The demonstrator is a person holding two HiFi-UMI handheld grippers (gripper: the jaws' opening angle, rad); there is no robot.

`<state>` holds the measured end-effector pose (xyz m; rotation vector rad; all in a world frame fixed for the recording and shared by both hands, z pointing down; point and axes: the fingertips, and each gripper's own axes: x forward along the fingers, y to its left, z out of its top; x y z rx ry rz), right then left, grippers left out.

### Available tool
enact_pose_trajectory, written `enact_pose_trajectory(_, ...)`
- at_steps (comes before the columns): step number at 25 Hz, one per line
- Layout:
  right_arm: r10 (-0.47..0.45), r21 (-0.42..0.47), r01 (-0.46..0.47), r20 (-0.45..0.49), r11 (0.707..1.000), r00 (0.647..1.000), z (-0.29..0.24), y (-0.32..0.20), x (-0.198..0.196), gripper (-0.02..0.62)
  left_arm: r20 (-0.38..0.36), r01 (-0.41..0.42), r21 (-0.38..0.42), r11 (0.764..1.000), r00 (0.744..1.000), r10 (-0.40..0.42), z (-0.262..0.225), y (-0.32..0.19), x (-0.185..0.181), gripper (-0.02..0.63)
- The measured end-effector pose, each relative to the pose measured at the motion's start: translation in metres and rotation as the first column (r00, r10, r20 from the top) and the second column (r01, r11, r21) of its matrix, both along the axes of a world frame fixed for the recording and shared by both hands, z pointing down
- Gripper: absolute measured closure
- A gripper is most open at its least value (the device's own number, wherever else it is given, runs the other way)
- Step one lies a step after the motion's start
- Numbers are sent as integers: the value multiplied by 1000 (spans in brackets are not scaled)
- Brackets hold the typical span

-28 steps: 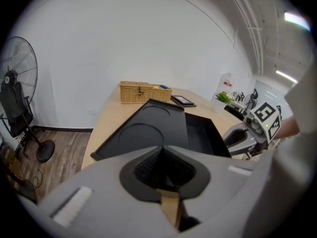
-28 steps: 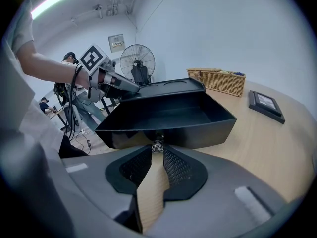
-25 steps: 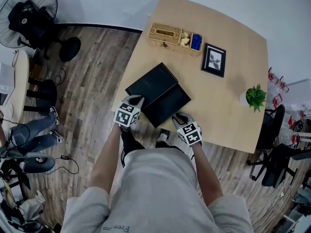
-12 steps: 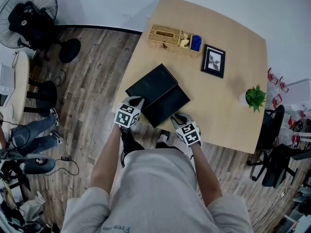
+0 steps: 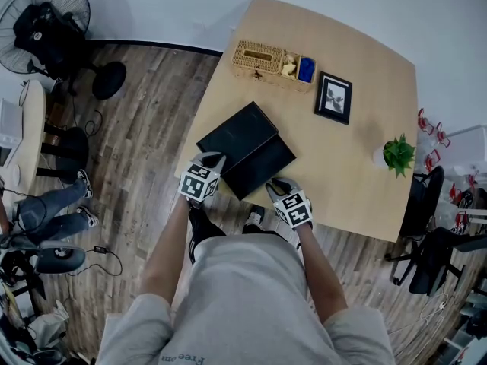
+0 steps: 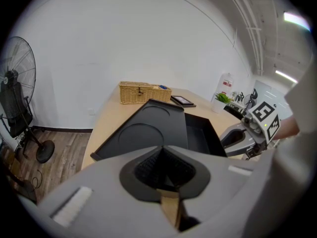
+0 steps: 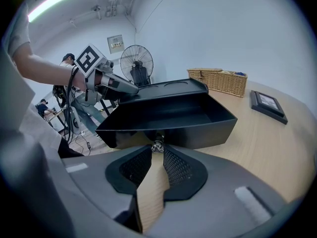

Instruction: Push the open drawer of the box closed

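A flat black box [image 5: 237, 130] lies on the wooden table [image 5: 358, 181], near its front edge. Its open drawer [image 5: 261, 163] sticks out toward me, empty inside [image 7: 173, 114]. My right gripper [image 5: 276, 183] is at the drawer's front wall, its jaws drawn together right at the small metal knob [image 7: 157, 145]; from the right gripper view [image 7: 157, 149] the tips touch the drawer front. My left gripper [image 5: 211, 158] rests shut at the box's near left corner, with the box lid [image 6: 148, 125] just beyond its tips [image 6: 162, 151].
A wicker basket [image 5: 262, 55], a framed picture [image 5: 333, 97] and a small potted plant [image 5: 397, 152] stand farther back on the table. A floor fan [image 5: 47, 23] and a seated person's legs [image 5: 53, 207] are at left. Office chairs [image 5: 430, 226] stand at right.
The right gripper has crept forward and left against the drawer front, and the drawer has slid a little way into the box. The left gripper has stayed put.
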<state>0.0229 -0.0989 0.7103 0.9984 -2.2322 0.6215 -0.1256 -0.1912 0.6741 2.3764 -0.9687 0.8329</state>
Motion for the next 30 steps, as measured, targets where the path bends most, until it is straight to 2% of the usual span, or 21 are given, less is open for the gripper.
enact_pose_trajectory(30,11,-3,-11,5,1000,1000,-1,-15,-9,518,-5,2,4,1000,1000,-2,-2,1,-1,554)
